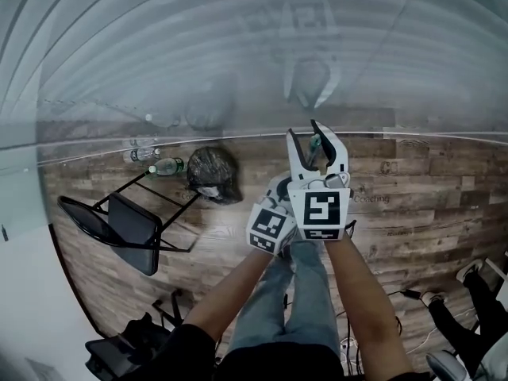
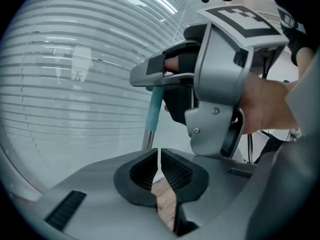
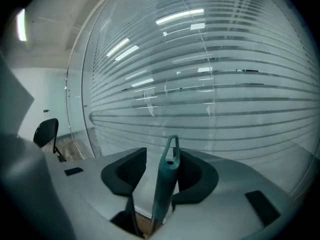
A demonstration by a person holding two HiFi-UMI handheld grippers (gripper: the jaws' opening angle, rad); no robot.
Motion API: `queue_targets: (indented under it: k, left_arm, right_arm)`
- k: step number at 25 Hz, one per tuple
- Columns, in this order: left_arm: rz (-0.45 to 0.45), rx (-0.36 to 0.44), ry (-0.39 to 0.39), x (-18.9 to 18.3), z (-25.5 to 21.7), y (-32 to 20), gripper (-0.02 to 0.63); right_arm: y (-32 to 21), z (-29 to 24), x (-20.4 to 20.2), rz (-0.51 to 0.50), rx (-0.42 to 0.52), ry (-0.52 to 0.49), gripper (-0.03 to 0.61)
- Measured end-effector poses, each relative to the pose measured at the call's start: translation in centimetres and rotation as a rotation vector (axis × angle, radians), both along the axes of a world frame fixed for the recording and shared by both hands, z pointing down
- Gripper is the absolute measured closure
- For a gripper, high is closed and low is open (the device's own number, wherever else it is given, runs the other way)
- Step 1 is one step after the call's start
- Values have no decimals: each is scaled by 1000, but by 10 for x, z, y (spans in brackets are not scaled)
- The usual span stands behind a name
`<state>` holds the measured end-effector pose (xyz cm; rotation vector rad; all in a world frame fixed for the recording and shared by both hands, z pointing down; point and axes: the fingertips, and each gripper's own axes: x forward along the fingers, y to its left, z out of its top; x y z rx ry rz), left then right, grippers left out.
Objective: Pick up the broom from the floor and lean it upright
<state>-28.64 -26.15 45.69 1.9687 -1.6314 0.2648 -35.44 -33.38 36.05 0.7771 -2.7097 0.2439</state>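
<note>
The left gripper (image 2: 159,154) is sitting nearest, its jaws pinched to a thin slit and gripping nothing. Just ahead of it and a little higher, the right gripper (image 3: 162,156) is pointing toward the wall, with a hand (image 2: 265,104) wrapping its body. Its jaws are standing wide, and the broom (image 3: 167,179) is rising upright between them. The broom's teal handle end, with its hanging loop, is poking above the pads. It is lying closer to the right pad, with a clear gap on the left. Below the teal grip, a metal pole is running down out of sight. Farther out on the floor (image 1: 397,181), 1 black chair (image 1: 127,225) is standing toward the left edge. A black bag (image 1: 214,173) and 2 bottles (image 1: 165,166) are lying along the far edge. The striped glass wall (image 3: 225,84) is rising just behind the broom
</note>
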Motion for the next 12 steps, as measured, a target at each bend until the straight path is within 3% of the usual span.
queue_targets:
  k: [12]
  left_arm:
    - [11, 7, -43, -27, 9, -21, 606]
  right_arm:
    - [-5, 7, -5, 20, -18, -19, 416]
